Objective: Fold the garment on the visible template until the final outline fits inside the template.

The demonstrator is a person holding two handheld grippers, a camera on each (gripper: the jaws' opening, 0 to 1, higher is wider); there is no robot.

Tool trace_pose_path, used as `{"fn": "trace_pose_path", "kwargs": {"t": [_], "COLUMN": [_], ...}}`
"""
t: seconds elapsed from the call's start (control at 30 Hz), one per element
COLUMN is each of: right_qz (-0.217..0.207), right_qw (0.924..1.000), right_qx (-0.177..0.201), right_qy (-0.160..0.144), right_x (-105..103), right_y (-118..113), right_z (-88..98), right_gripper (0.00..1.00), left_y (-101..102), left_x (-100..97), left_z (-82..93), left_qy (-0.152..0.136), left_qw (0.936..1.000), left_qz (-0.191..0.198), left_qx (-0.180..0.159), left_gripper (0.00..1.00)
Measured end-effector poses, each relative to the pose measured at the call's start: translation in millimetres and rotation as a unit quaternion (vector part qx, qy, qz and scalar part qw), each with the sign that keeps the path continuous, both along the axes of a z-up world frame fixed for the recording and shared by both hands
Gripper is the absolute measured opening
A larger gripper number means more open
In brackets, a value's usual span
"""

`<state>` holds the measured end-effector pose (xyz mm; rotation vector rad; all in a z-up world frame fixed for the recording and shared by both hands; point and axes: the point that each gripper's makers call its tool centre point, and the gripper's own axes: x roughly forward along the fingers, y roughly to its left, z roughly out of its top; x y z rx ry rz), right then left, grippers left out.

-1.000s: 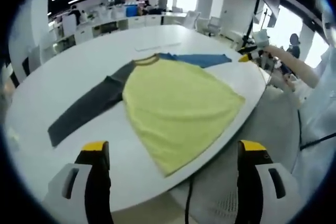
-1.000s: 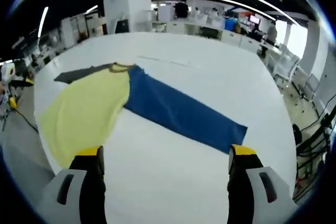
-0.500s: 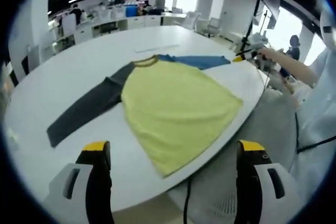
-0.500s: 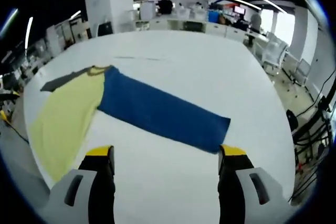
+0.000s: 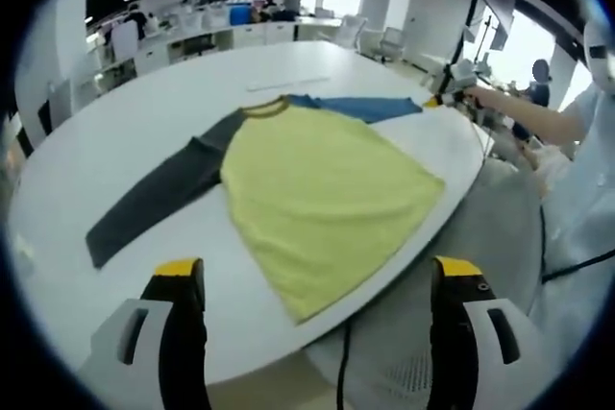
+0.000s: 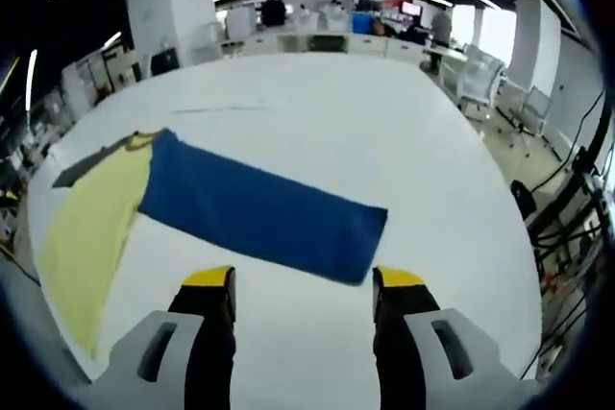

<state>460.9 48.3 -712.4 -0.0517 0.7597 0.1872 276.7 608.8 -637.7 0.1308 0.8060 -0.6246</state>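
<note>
A shirt with a yellow body point(image 5: 322, 194), a dark grey sleeve point(image 5: 154, 204) and a blue sleeve point(image 5: 370, 108) lies flat on the white table point(image 5: 86, 132). My left gripper point(image 5: 317, 276) hangs open off the table's near edge, short of the yellow hem. In the right gripper view the blue sleeve point(image 6: 259, 218) stretches across the middle, with the yellow body point(image 6: 82, 232) to its left. My right gripper point(image 6: 303, 280) is open, its jaws fairly close together, just short of the sleeve's cuff and holding nothing. In the left gripper view the right gripper point(image 5: 450, 84) is small, in a person's hand.
A thin faint line point(image 5: 288, 85) marks the table beyond the collar. The table's rounded edge point(image 5: 384, 271) runs close to the yellow hem, with cables and floor below. Desks, chairs and people fill the far background. A person's sleeve point(image 5: 577, 189) is at the right.
My right gripper has come closer to the blue sleeve's cuff, and its jaws have drawn nearer together. The left gripper and the shirt have hardly moved.
</note>
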Motion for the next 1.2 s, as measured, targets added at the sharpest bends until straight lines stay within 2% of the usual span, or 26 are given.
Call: {"fn": "trace_pose_path", "kwargs": {"t": [0.1, 0.4, 0.47, 0.6, 0.7, 0.97, 1.2], "right_qz": [-0.012, -0.018, -0.023, -0.030, -0.039, -0.054, -0.076], "right_qw": [0.9998, 0.9997, 0.9996, 0.9993, 0.9989, 0.9975, 0.9963], "right_qx": [-0.014, -0.001, 0.003, 0.003, 0.003, -0.003, 0.001], "right_qy": [-0.005, 0.013, 0.016, 0.022, 0.027, 0.045, 0.040], "right_x": [7.4, 30.9, 33.2, 35.4, 43.6, 43.2, 54.0], "right_y": [-10.4, -30.2, -31.7, -35.0, -46.2, -53.1, -65.4], "right_z": [-0.9, -18.8, -21.7, -25.9, -32.0, -44.4, -49.9], "right_gripper": [0.56, 0.45, 0.45, 0.41, 0.39, 0.34, 0.27], "left_y": [-0.4, -0.4, -1.9, -0.1, -0.5, 3.0, 5.9], "left_x": [-0.4, -3.6, -3.9, -4.3, -4.5, -5.6, -6.0], "left_z": [0.2, 0.1, 0.1, -1.8, -2.0, -5.0, -6.5], "left_qy": [0.002, 0.006, 0.004, 0.008, 0.009, 0.014, 0.017], "left_qw": [1.0000, 0.9999, 1.0000, 0.9999, 0.9999, 0.9996, 0.9993], "left_qz": [0.003, 0.010, 0.009, 0.012, 0.014, 0.024, 0.032], "left_qx": [-0.002, 0.001, -0.001, 0.004, 0.001, 0.002, 0.002], "left_gripper": [0.94, 0.94, 0.92, 0.96, 0.95, 0.96, 0.96]}}
